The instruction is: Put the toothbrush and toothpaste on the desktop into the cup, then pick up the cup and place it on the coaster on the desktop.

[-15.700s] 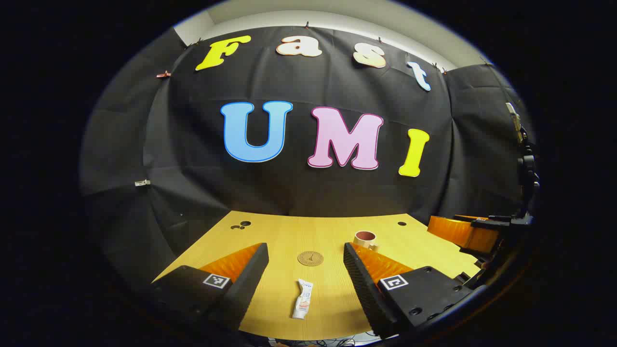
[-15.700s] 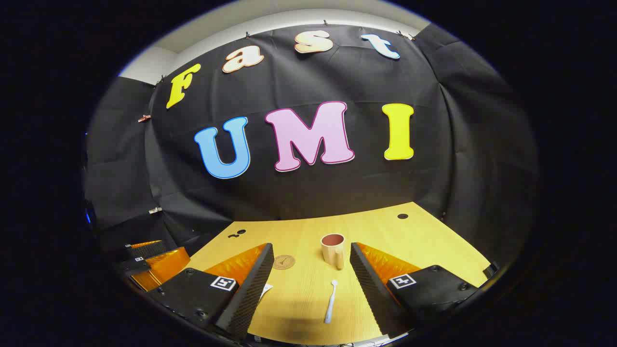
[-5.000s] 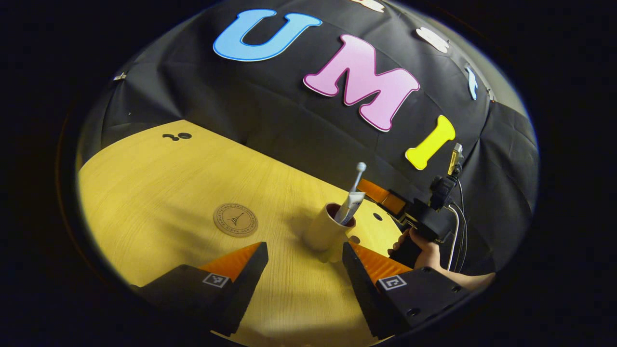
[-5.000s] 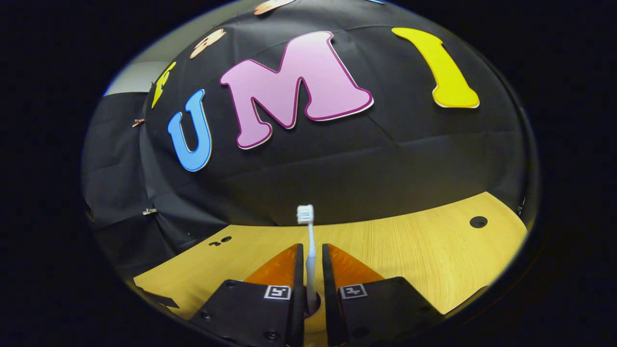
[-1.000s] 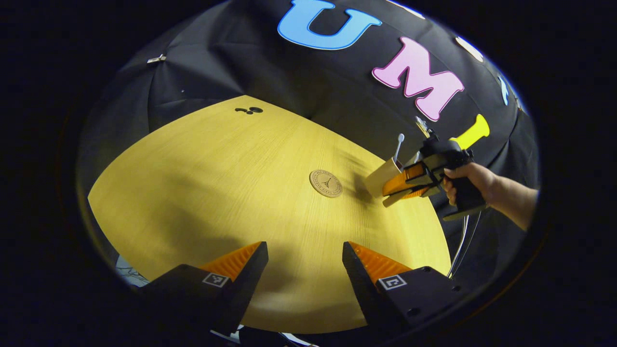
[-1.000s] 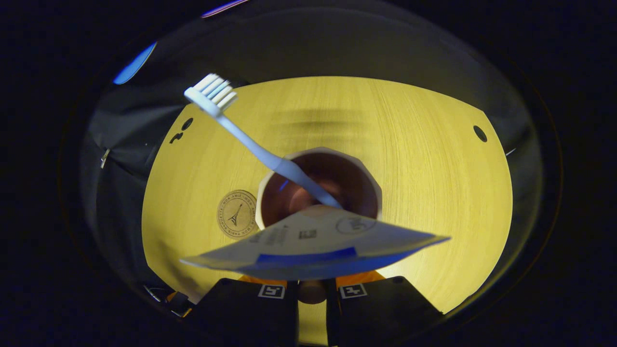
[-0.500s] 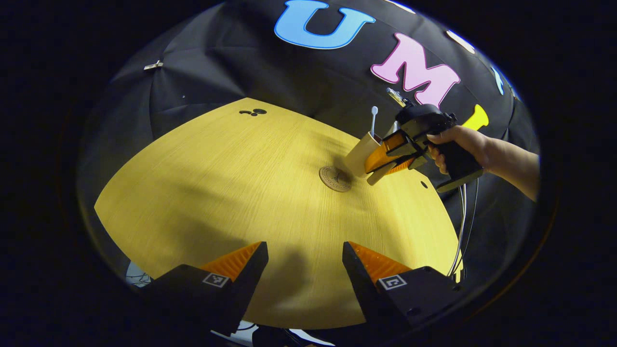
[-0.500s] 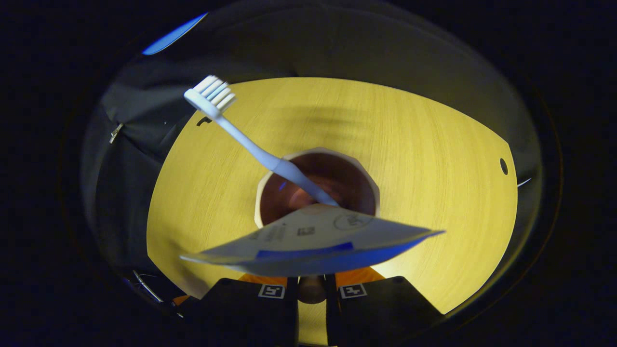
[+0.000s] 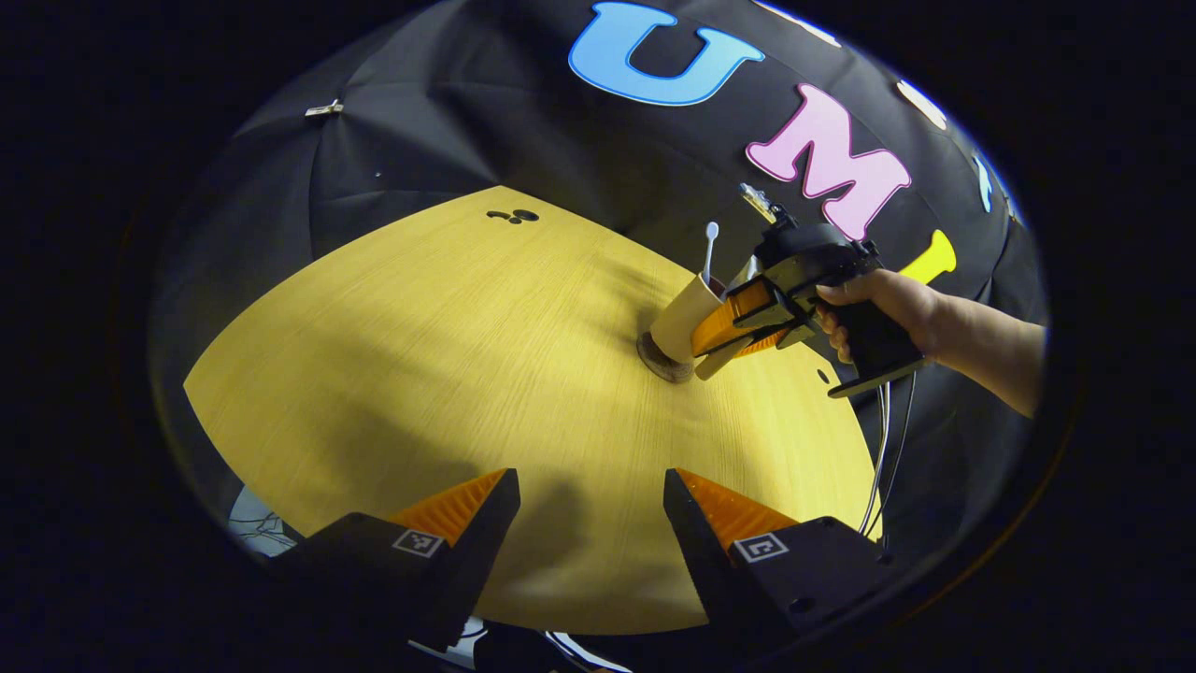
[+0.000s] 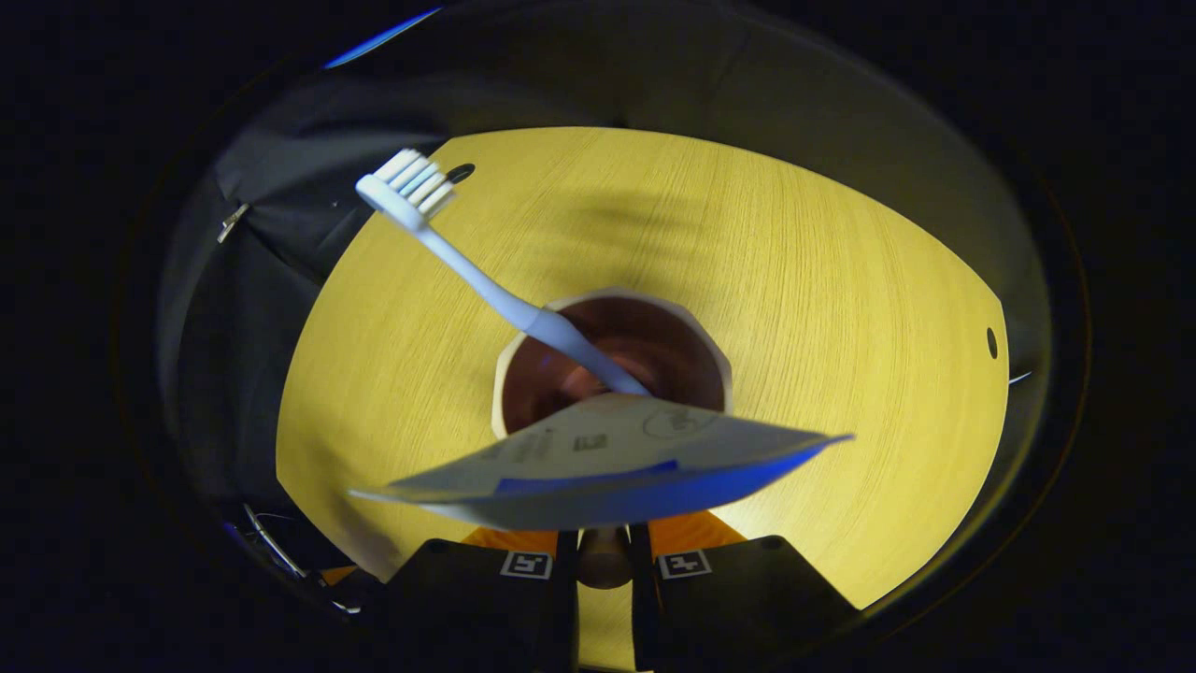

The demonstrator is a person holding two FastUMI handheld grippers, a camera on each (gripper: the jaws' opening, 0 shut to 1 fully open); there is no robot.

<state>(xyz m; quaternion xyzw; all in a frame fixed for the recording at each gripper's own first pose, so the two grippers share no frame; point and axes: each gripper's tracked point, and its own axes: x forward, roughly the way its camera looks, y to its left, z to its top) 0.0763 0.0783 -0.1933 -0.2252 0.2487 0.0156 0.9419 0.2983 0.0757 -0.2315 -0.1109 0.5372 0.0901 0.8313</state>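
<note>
A recording booth: black cloth wall (image 9: 523, 140) behind wooden desktop (image 9: 448, 374).

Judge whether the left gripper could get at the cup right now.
Probably not: the left gripper hangs open near the desk's front edge, while the cup sits far across in the right gripper.

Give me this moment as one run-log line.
phase: placing | right gripper: shut on cup handle | cup: over coaster | toothbrush, toothpaste: in cup | left gripper: open, idle
</note>
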